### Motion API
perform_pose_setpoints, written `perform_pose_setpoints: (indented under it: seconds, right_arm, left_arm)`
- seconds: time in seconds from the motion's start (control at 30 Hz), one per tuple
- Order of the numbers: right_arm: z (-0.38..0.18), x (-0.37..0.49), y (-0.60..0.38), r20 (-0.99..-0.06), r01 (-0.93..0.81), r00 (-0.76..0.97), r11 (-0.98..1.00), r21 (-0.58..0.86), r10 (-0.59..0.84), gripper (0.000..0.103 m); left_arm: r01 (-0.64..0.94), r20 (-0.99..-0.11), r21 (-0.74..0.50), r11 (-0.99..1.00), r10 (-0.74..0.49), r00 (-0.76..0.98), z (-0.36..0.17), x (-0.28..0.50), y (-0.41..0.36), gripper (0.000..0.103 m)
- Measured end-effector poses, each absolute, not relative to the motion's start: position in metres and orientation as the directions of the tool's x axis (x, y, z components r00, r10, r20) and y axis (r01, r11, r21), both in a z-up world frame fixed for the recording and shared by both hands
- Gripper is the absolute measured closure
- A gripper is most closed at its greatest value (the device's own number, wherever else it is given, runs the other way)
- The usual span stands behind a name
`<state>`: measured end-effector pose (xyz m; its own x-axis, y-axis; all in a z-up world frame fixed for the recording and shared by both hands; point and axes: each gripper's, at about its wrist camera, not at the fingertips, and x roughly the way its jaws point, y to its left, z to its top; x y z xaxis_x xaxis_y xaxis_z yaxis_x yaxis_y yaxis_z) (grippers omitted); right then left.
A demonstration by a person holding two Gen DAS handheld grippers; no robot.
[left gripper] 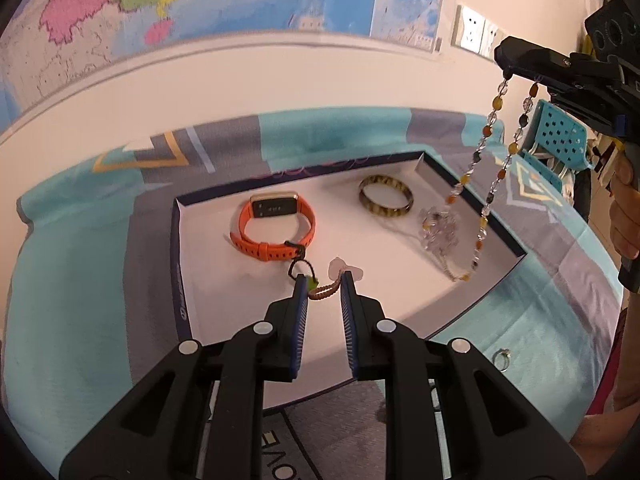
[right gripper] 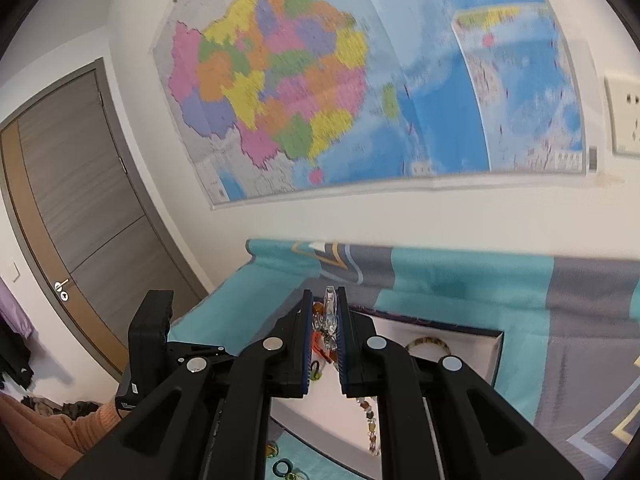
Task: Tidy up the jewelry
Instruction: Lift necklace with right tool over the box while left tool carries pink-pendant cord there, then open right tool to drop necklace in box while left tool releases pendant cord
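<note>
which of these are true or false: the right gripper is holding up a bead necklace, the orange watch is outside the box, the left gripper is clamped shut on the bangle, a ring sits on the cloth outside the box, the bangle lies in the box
1. The right gripper holds up a bead necklace. True; its lower end rests in the box.
2. The orange watch is outside the box. False: it lies inside, on the white floor.
3. The left gripper is clamped shut on the bangle. False: its jaws stand open around a small braided cord piece, far from the bangle.
4. A ring sits on the cloth outside the box. True.
5. The bangle lies in the box. True.
</note>
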<state>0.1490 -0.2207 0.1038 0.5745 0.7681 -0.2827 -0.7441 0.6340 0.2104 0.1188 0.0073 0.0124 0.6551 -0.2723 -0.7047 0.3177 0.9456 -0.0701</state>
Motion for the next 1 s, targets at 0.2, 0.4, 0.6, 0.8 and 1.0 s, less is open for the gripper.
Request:
perform_pose_setpoints:
  seconds: [0.2, 0.4, 0.6, 0.8, 1.0]
  right_arm:
    - [0.085, 0.161, -0.216, -0.335, -0.738, 0.557, 0.638, 0.219, 0.760, 0.094]
    - [0.064, 0.169, -0.210, -0.398, -0.733, 0.537, 0.645, 0.216, 0.744, 0.094]
    - [0.042, 0.180, -0.207, -0.455, -0.714, 0.518, 0.659, 0.235, 0.724, 0.094]
    - [0.024, 0.190, -0.207, -0.503, -0.694, 0.507, 0.678, 0.243, 0.700, 0.092]
    - [0.017, 0.193, -0.212, -0.510, -0.676, 0.509, 0.689, 0.262, 0.694, 0.092]
  left_arm:
    - [0.317, -0.730, -0.064, 0.946, -0.261, 0.632, 0.000, 0.123, 0.007, 0.085]
    - [0.315, -0.747, -0.064, 0.947, -0.255, 0.614, -0.008, 0.127, 0.006, 0.085]
    - [0.299, -0.759, -0.056, 0.953, -0.235, 0.607, -0.013, 0.131, 0.007, 0.085]
    - [0.278, -0.780, -0.052, 0.959, -0.212, 0.588, -0.021, 0.137, 0.009, 0.085]
    - [0.266, -0.784, -0.052, 0.963, -0.204, 0.586, -0.023, 0.141, 0.010, 0.082]
